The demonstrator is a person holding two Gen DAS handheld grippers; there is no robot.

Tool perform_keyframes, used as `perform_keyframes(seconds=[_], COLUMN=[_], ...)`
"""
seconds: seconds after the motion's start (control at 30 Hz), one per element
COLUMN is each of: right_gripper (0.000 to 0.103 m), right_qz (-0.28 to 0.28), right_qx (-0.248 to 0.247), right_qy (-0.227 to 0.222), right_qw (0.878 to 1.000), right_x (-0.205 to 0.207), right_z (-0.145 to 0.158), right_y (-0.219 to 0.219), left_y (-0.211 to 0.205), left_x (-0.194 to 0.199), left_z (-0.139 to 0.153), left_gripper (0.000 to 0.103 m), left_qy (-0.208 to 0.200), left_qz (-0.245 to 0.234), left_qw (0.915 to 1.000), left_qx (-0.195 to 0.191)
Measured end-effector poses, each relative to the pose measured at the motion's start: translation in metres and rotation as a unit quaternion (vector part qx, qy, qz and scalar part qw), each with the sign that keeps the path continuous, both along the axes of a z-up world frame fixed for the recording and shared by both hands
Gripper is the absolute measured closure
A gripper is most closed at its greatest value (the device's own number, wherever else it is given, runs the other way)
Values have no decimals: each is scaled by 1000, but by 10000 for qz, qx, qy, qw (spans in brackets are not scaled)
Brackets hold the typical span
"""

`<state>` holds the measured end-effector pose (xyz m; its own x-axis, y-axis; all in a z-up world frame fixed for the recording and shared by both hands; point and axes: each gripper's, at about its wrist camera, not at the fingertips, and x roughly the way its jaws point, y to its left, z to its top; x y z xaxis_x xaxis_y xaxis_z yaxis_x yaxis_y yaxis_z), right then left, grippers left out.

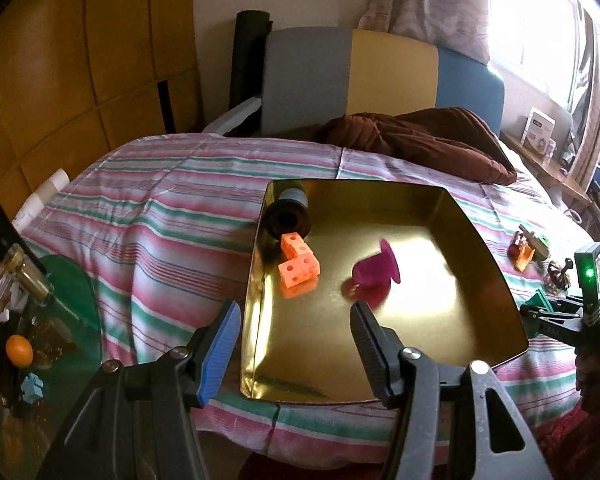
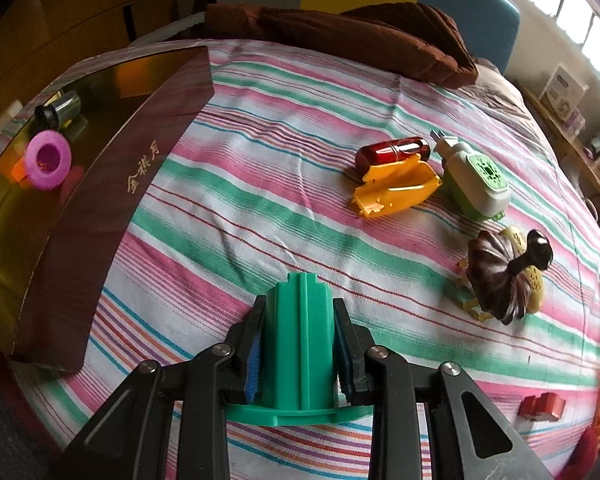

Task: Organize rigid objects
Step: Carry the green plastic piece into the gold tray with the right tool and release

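Right hand-held gripper (image 2: pixel 300 356): we see its jaws closed tight on a green plastic piece (image 2: pixel 300 344), the blue pads pressing its two sides.
Green plastic piece: we see it upright between the pads, its flat flange at the bottom, over the striped bedspread (image 2: pixel 260 168).
Left hand-held gripper (image 1: pixel 296 320): we see it open and empty, above the near edge of the gold tray (image 1: pixel 440 320); one finger hangs over the bedspread, the other over the tray.
Gold tray: we see it lying on the bed, to the left of the right hand-held gripper, with a dark brown outer wall bearing gold characters.
In the tray: we count an orange block with holes (image 1: pixel 298 266), a purple spool (image 1: pixel 374 274) beside it, and a black cylinder (image 1: pixel 288 216) in the far left corner, touching the block.
On the bedspread, beyond the green piece: we see a red bottle (image 2: pixel 392 152) touching a broken yellow shell (image 2: pixel 396 188), a green-and-white plug-in device (image 2: pixel 476 180) just beside them, and a dark brown pumpkin-shaped piece (image 2: pixel 500 276) nearer.
Near right edge: a small red block (image 2: pixel 542 406).
Far end of bed: a brown blanket (image 2: pixel 360 36).
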<state>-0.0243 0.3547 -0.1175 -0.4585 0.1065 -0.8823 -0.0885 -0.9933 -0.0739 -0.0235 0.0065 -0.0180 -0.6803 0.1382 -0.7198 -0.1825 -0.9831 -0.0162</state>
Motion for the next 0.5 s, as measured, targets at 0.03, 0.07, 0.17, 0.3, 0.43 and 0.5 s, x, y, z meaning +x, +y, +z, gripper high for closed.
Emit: perform_keyframes(seconds=[0.03,0.07,0.17,0.3,0.43,0.5], right_gripper=[73,73,73,73,73,73], right_qz=[-73,-136,-321,-479,-416,-307], right_qx=[-17,-37,-117,-351,-631,-710], right_qy=[-17,-34,-38,250,582,720], right_qw=[10000,9999,9994,9979,9954,9944], right_x=[0,0,0,4,6,4], right_z=[1,1,7,29,55,66], right_y=[0,0,0,-3,-17,-28], left_y=[-1,-3,-7,-11,-14,-15], left_x=[0,1,2,2,2,2], left_z=[-1,-1,-2,-3,-5,-5], left_gripper=[45,45,45,45,45,45], left_qy=[-16,-23,-17,-14,-51,-47], left_qz=[13,28,61,102,133,146], left_qw=[10000,10000,10000,9999,9999,9998], left_qx=[6,15,52,73,95,92])
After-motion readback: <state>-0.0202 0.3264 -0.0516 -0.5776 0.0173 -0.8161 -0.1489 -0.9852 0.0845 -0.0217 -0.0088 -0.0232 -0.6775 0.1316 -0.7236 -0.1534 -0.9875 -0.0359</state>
